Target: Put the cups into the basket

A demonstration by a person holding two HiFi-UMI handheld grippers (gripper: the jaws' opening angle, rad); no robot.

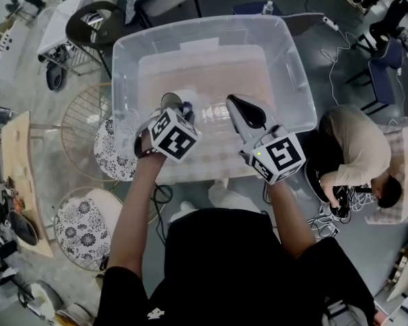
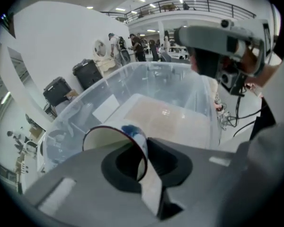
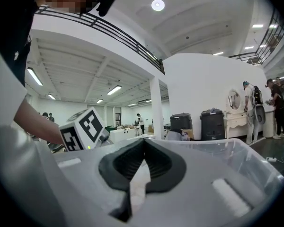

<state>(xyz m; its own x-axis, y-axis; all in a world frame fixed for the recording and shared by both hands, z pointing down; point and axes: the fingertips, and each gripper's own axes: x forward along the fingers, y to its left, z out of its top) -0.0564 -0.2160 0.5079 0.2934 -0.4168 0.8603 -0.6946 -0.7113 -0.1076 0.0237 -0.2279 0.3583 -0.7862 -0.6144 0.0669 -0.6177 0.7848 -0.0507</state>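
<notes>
A clear plastic bin (image 1: 126,53) stands in front of me, and both grippers hang over its near half. My left gripper (image 1: 179,105) is shut on the wall of a cup (image 1: 168,100). In the left gripper view the cup (image 2: 109,136) has a white inside, a dark red rim and a blue print, and the left gripper (image 2: 144,162) pinches its wall above the bin's floor (image 2: 161,117). My right gripper (image 1: 234,101) is beside it, shut with nothing in it. In the right gripper view the right gripper (image 3: 143,155) points level over the bin's rim (image 3: 255,150).
A person (image 1: 357,148) crouches on the floor to the right of the bin among cables. Two floral-cushioned stools (image 1: 88,226) (image 1: 112,148) and a wire chair (image 1: 81,117) stand to the left. A black chair (image 1: 95,22) stands behind.
</notes>
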